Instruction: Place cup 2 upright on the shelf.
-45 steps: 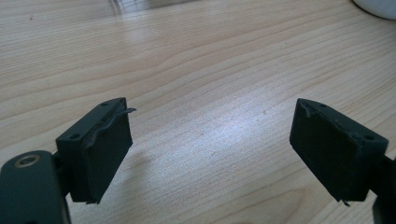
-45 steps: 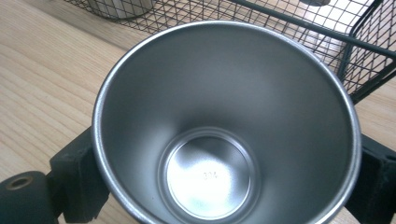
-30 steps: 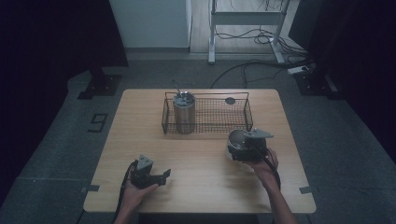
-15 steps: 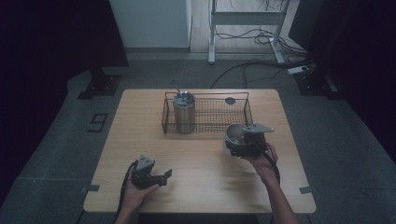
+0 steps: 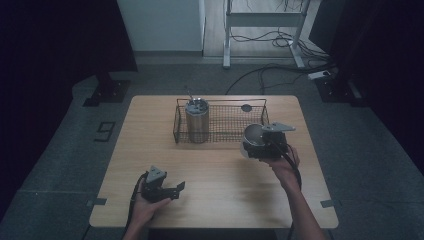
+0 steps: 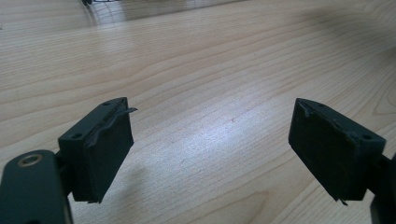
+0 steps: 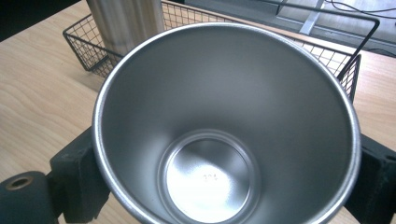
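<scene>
My right gripper point(image 5: 257, 147) is shut on a steel cup point(image 5: 251, 134), held above the table just in front of the wire basket's right end. In the right gripper view the cup point(image 7: 224, 121) shows its empty inside, with my right gripper point(image 7: 224, 179) clamping its sides. The wire basket point(image 5: 230, 125) holds an upright steel canister point(image 5: 197, 120) at its left end, and both basket point(image 7: 336, 51) and canister point(image 7: 123, 18) appear behind the cup. My left gripper point(image 5: 176, 188) rests near the table's front left, open. Its black pads point(image 6: 109, 149) stand apart over bare wood, around my left gripper point(image 6: 210, 135).
The wooden table point(image 5: 220, 170) has bare room between the two hands. A small dark round object point(image 5: 246, 107) lies beyond the basket's far rim. Cables and a metal stand's legs lie on the floor behind the table.
My right hand has lifted the cup and carried it closer to the basket. The left hand has stayed where it was.
</scene>
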Motion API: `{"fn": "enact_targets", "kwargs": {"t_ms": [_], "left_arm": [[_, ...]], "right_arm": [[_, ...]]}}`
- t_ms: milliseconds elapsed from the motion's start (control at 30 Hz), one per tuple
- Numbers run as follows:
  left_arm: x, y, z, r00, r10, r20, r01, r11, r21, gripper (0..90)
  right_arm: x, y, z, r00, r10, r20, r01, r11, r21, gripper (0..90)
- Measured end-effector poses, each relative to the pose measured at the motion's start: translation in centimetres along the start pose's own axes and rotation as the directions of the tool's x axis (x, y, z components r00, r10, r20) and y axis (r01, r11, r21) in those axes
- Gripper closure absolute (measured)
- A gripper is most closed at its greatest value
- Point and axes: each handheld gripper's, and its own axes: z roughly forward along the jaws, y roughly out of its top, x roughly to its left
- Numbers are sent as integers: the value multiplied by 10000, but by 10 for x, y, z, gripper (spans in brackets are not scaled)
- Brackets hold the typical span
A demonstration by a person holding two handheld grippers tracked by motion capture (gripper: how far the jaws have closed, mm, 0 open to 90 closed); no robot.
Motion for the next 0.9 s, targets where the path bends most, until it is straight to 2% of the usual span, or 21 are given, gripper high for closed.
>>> {"fn": "enact_targets", "kwargs": {"t_ms": [267,367,533,900], "left_arm": [[4,0,-3,9998,-163,96,164,9998,-133,140],[4,0,-3,9998,-143,131,144,9998,-125,140],[4,0,-2,9998,-100,171,101,9999,-53,141],[5,0,-3,9997,-64,216,64,10000,3,142]], "right_arm": [[-1,14,4,10000,43,71,-43,10000,18,74],[-3,19,6,9998,163,80,-162,9999,-4,74],[-5,26,12,9999,53,131,-55,9999,95,74],[-13,41,22,9994,190,296,-196,9996,181,74]]}}
